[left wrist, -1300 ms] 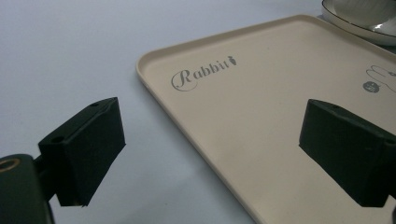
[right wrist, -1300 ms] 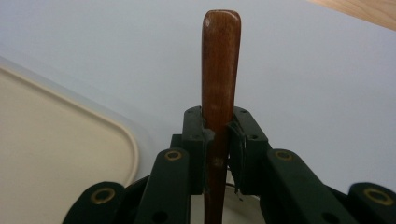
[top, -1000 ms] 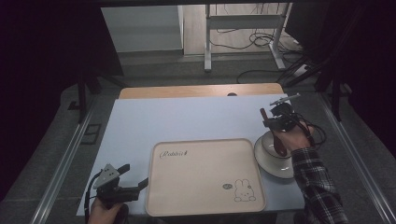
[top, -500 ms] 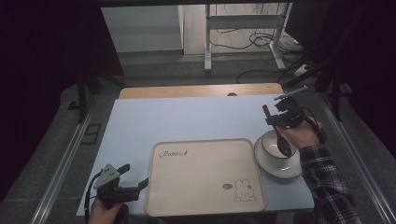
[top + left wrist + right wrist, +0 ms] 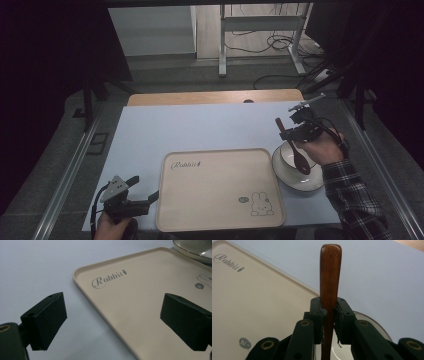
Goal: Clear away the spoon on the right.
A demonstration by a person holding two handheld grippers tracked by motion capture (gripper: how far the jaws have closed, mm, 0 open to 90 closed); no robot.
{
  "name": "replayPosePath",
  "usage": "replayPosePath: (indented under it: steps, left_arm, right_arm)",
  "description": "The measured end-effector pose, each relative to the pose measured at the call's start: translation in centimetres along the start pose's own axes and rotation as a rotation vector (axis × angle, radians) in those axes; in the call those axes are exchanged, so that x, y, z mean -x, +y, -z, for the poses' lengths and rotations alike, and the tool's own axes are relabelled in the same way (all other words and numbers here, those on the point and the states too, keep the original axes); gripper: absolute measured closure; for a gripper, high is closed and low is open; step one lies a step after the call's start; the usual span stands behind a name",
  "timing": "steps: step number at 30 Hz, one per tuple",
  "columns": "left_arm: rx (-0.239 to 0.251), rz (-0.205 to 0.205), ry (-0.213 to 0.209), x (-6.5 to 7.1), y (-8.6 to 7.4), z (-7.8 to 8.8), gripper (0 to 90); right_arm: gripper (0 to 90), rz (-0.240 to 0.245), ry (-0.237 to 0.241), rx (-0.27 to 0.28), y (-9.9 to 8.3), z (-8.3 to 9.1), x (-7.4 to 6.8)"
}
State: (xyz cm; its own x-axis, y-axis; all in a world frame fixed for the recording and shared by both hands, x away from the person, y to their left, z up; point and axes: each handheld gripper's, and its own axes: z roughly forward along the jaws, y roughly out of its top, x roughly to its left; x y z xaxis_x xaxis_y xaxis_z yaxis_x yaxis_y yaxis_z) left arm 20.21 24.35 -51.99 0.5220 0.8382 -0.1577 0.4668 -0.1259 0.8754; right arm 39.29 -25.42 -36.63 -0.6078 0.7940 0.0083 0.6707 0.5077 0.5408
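A dark wooden spoon (image 5: 298,154) hangs over the white bowl (image 5: 290,171) at the right of the table, its scoop low inside the bowl. My right gripper (image 5: 290,132) is shut on the spoon's handle (image 5: 330,272), which sticks up past the jaws in the right gripper view. A beige tray (image 5: 220,187) printed with "Rabbit" and a bunny lies at the table's front centre. My left gripper (image 5: 142,196) rests open at the front left, just off the tray's left edge (image 5: 85,290), with nothing between its jaws.
The light blue tabletop (image 5: 200,127) stretches behind the tray, with a wooden strip (image 5: 215,96) along its far edge. The bowl's rim (image 5: 190,255) touches the tray's right side. Table legs and cables (image 5: 260,45) stand on the floor beyond.
My right gripper has moved forward and left while tilting, so the spoon's scoop now hangs lower in the bowl. The left gripper has stayed put.
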Motion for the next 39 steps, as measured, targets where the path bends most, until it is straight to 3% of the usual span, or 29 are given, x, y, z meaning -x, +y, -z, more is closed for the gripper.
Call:
replayPosePath:
  steps: [19,39]
  left_arm:
    - [0.0,0.001,0.001,0.0,0.0,0.0,6.6]
    - [0.001,-0.001,0.0,0.0,0.0,0.0,6.6]
  right_arm:
    - [78.2,0.013,0.126,-0.061,-1.8,-0.6,-4.3]
    - [78.2,0.044,0.202,-0.154,-2.8,-5.3,-8.6]
